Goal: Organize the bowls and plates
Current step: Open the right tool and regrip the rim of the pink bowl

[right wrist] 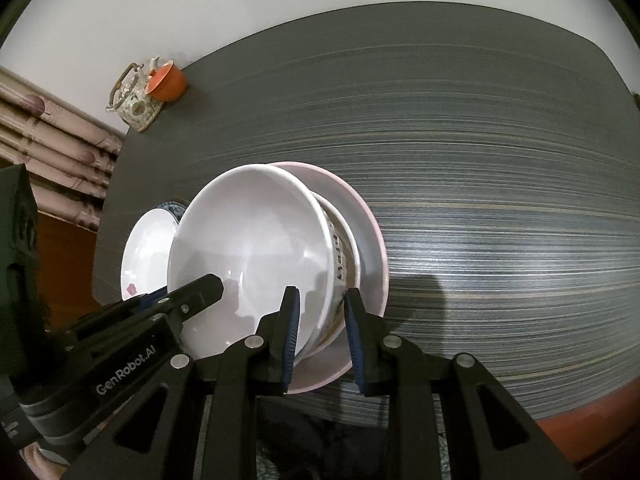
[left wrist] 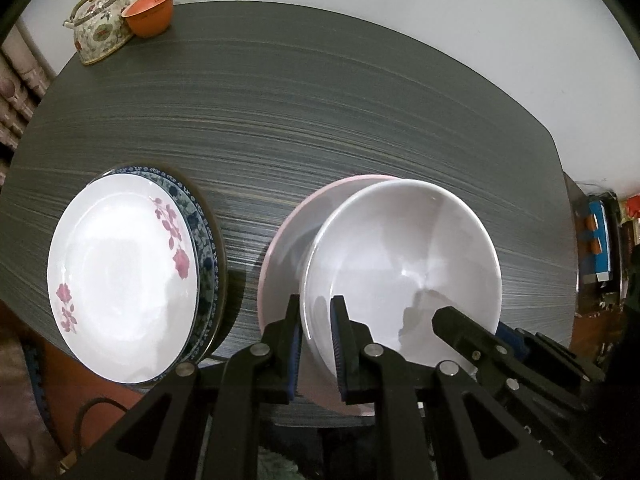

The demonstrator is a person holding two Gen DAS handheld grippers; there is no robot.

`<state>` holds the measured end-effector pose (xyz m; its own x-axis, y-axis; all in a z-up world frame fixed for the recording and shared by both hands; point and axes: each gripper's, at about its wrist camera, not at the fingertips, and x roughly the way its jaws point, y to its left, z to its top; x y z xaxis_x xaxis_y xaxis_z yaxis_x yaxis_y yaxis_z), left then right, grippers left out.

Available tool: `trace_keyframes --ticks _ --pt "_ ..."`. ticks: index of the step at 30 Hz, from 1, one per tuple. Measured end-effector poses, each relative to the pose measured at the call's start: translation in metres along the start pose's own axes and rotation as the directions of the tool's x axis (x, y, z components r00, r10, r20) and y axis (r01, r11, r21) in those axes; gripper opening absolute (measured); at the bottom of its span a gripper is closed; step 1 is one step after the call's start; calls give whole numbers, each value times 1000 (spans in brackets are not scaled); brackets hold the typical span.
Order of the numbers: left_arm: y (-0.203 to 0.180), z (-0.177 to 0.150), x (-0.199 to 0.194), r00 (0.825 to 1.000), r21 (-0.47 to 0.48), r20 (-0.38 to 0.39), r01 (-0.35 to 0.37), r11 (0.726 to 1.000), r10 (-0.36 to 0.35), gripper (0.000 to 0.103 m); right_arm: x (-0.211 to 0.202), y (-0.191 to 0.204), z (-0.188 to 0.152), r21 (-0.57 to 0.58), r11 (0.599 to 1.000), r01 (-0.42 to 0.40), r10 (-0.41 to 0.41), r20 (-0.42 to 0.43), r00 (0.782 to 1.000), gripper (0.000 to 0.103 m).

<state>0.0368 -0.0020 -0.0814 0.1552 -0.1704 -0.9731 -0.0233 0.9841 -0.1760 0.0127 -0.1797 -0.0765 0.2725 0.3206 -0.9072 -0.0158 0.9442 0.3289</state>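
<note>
A white bowl [left wrist: 404,256] sits in a stack of bowls on a pink plate [left wrist: 280,256] near the table's front edge. My left gripper [left wrist: 316,320] is shut on the white bowl's left rim. My right gripper [right wrist: 322,312] straddles the right rim of the stacked bowls [right wrist: 248,248], one finger inside the white bowl and one outside a patterned bowl [right wrist: 340,264] beneath it; a small gap shows at the outer pad. The right gripper's finger [left wrist: 460,324] shows in the left wrist view. A white plate with pink flowers [left wrist: 120,276] lies on a blue-patterned plate [left wrist: 200,224] to the left.
A floral teapot [left wrist: 100,28] and an orange cup [left wrist: 150,12] stand at the far left corner of the dark table [left wrist: 320,112]. The table's front edge is just under both grippers. A white wall stands behind the table.
</note>
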Motion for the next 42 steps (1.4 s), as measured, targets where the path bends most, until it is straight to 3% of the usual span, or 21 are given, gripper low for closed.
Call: trace_keyframes --ticks 26,42 --pt "-9 -5 -4 999 34 25 -32 999 31 14 -3 -3 -4 -10 1000 10 -10 11 1000 27" --pt "-10 -2 -4 998 47 46 -46 998 44 18 -6 -3 -9 -11 1000 -3 3 11 1000 38"
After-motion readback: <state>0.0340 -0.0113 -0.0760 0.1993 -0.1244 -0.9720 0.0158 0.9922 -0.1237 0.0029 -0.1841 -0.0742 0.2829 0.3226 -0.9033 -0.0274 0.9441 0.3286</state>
